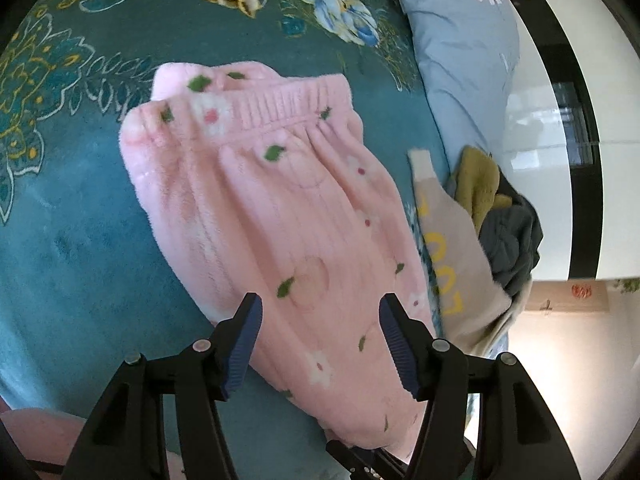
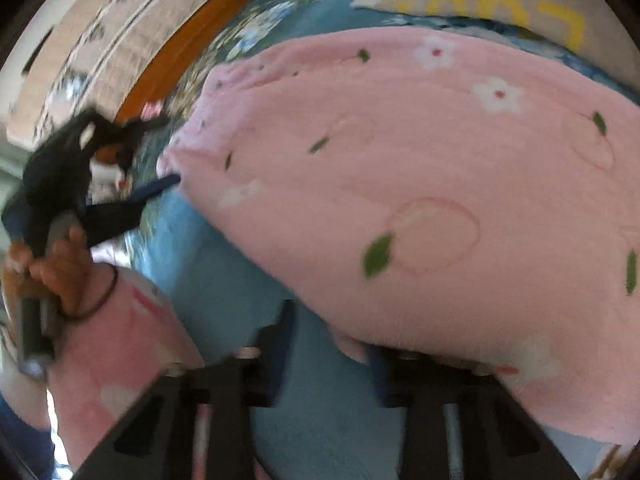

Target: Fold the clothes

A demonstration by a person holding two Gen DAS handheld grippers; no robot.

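Pink fleece pants with white flowers and green leaves lie on a teal floral bedspread, waistband at the far end. My left gripper is open just above the lower part of the pants, holding nothing. In the right wrist view the pants fill the right side. My right gripper is open at the near edge of the pants; its right finger is partly hidden under the fabric. The left gripper also shows there, blurred, at the pants' far edge.
A beige garment with yellow letters lies right of the pants, beside a heap of mustard and dark clothes. A light blue pillow is at the back right. The person's pink sleeve is at lower left.
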